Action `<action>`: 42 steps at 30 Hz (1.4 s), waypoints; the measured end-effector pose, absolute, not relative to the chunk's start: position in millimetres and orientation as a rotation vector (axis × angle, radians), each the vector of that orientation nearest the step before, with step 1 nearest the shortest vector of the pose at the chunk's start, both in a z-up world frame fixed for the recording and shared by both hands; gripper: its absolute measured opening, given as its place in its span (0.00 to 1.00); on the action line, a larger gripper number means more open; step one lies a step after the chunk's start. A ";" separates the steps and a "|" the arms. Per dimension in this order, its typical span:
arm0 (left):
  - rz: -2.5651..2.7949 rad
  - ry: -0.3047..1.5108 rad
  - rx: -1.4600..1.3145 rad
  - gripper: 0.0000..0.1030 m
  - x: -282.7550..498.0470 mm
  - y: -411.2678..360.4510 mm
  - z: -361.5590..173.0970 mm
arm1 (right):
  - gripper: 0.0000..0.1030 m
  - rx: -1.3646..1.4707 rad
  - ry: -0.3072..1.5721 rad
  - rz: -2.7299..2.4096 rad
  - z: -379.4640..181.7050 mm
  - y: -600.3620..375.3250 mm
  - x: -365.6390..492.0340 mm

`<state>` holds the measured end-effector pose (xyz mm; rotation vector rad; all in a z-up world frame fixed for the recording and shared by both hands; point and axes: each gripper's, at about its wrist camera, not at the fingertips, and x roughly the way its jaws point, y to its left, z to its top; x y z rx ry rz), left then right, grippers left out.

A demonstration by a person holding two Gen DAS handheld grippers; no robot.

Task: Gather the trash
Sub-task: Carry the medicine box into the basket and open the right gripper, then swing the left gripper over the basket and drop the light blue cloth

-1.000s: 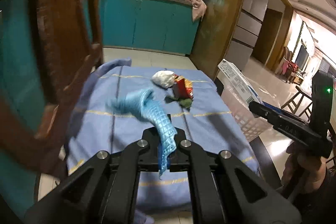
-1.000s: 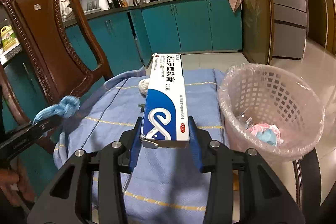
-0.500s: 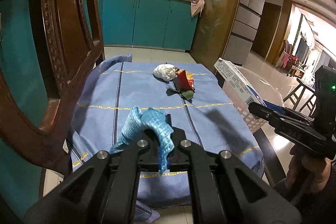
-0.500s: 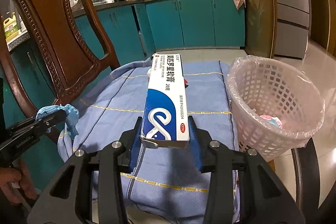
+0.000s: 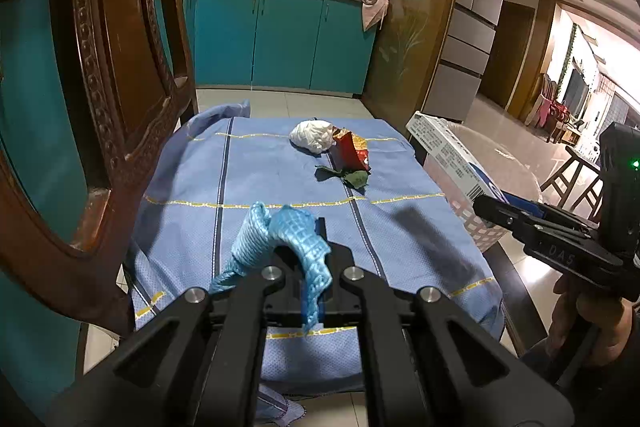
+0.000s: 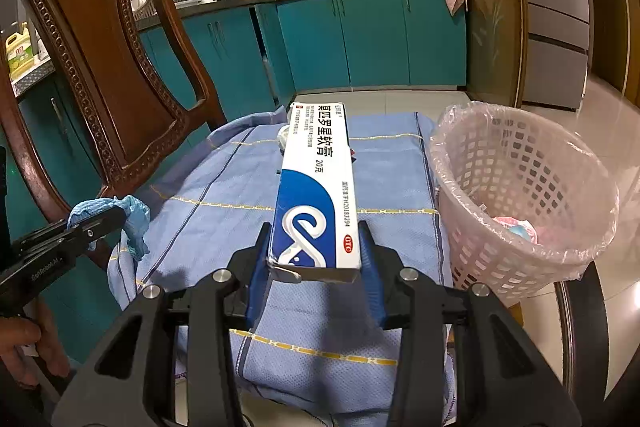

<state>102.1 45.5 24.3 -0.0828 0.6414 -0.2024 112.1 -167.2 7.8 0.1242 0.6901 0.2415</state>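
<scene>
A: What's on the left?
B: The left gripper (image 5: 308, 267) is clamped on a crumpled blue cloth (image 5: 280, 239) above the table (image 5: 256, 171).
A: And right?
B: The right gripper (image 6: 316, 259) pinches a white-and-blue box (image 6: 314, 187) — beside a pink basket (image 6: 520, 195), possibly holding wrappers.

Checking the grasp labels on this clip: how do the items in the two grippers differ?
The left gripper pinches a crumpled blue cloth, soft and drooping; the right gripper clamps a rigid white-and-blue box. The cloth needs fully shut jaws; the box keeps them partly apart. Both are held above the table.
</scene>
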 end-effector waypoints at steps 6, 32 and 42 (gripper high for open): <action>-0.201 0.643 -0.081 0.04 104.3 45.1 23.2 | 0.40 0.134 0.667 0.238 13.4 -170.6 110.8; -0.503 0.615 -0.040 0.03 151.3 -74.9 73.6 | 0.88 0.644 0.343 -0.293 21.5 -369.7 76.5; -0.628 0.597 -0.053 0.93 239.0 -189.2 104.4 | 0.89 0.664 0.316 -0.308 21.3 -375.7 68.0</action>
